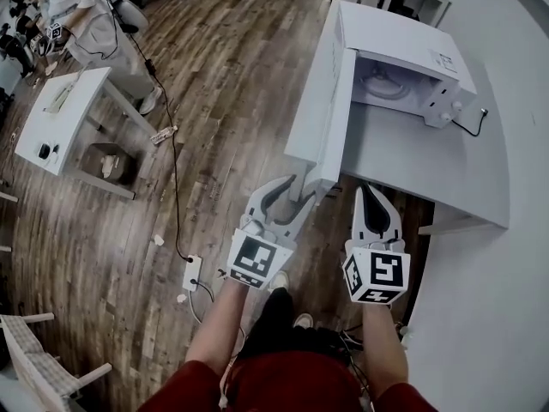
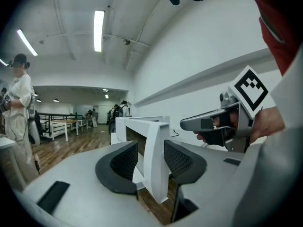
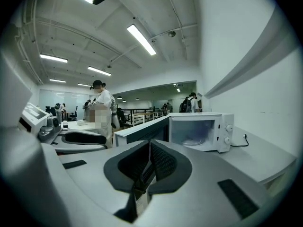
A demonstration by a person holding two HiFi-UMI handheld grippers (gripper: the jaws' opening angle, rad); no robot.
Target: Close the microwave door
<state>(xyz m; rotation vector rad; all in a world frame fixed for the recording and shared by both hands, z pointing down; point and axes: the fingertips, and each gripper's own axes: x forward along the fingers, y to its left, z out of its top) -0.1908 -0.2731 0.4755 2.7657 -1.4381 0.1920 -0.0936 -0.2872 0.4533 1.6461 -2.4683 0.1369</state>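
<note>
Below me the wooden floor [image 1: 214, 101] fills most of the head view. A white desk [image 1: 412, 157] runs along its right side, and its near end passes behind my right arm, so I cannot see where it stops. Well apart on the left stands a smaller desk [image 1: 64, 118]. The person [image 1: 86, 15] beyond it is cut off by the top of the frame.

At the far end of the white desk sits the white microwave [image 1: 403, 45], its mouth facing me. Its door [image 1: 313, 101] is swung wide open toward me along the desk's left edge. I see it nearly edge-on from above, so its inner face barely shows and it hides the left part of the cavity.

My left gripper [image 1: 294, 197] is at the door's free near corner. Its jaws stand apart with the door's edge between them. A gap shows beside the left pad, but I cannot tell whether the right pad touches the door. My right gripper [image 1: 369, 191] hovers just beside it, near the desk's front edge, with its jaws together and nothing between them.

A power strip [image 1: 192, 273] lies on the floor near my left wrist. A thin cable [image 1: 467, 129] lies on the desk just right of the microwave, and I cannot make out where it leads. In the right gripper view the cavity shows a pale turntable plate [image 3: 194, 141]. The two knobs [image 3: 228, 132] beside it are too small to read.
</note>
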